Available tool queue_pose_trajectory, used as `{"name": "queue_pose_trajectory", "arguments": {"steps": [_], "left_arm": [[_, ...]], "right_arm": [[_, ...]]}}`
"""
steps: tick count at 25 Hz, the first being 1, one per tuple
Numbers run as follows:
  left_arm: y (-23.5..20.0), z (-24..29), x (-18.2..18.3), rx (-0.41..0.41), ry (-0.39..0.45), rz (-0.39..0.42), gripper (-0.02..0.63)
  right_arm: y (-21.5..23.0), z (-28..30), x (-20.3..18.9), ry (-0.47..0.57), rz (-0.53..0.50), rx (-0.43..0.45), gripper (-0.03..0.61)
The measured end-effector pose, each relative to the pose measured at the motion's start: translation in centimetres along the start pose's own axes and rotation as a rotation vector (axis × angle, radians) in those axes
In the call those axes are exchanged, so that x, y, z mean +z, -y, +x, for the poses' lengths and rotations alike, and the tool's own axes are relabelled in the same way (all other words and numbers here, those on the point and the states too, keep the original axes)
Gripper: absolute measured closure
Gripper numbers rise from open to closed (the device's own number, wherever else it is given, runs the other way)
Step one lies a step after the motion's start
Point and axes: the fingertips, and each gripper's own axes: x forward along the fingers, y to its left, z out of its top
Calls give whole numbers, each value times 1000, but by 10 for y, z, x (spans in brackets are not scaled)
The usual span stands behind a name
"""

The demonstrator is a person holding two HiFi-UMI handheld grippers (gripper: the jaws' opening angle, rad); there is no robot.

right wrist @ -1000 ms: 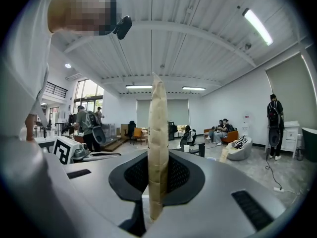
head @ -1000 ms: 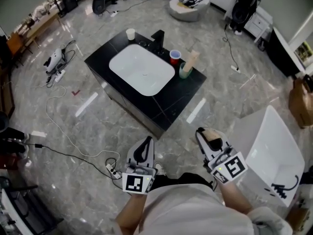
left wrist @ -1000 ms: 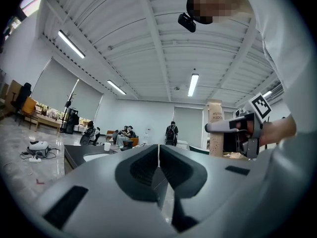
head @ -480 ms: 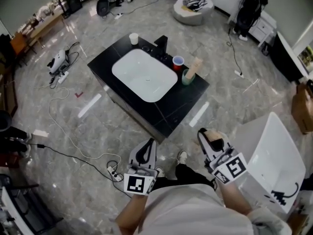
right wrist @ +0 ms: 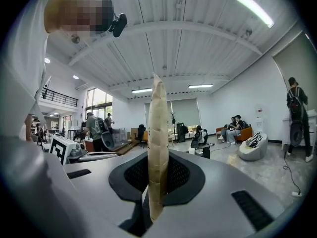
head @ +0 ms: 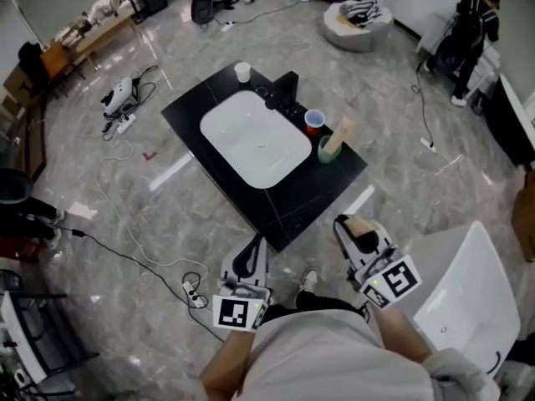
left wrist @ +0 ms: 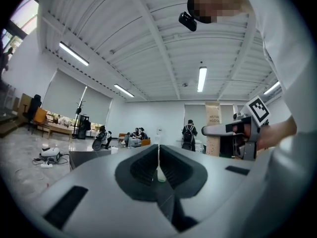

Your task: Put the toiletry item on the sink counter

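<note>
Seen from the near side of the sink counter (head: 311,197), just short of its front corner. At left, left gripper (head: 250,253), jaws pressed together on nothing. At right, right gripper (head: 357,234), pinching a flat tan toiletry item (right wrist: 158,143) by its lower part, held upright and well short of the counter top. Judged light, thin and somewhat bendy. Best gripped low across the flat faces, without crushing. Likely to topple if stood on end.

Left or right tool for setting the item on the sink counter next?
Right, most likely. The right tool is shut on the tan toiletry item; the left tool is shut with nothing in it. The sink counter lies ahead of both.
</note>
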Motion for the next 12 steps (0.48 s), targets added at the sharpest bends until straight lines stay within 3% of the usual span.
{"name": "queue_pose_trajectory", "arguments": {"steps": [7, 12], "left_arm": [[4, 25, 6, 108, 18, 23, 601], [1, 26, 6, 119, 7, 29, 601]], "right_arm": [[31, 15, -4, -4, 20, 99, 522], [37, 24, -4, 3, 26, 104, 522]]}}
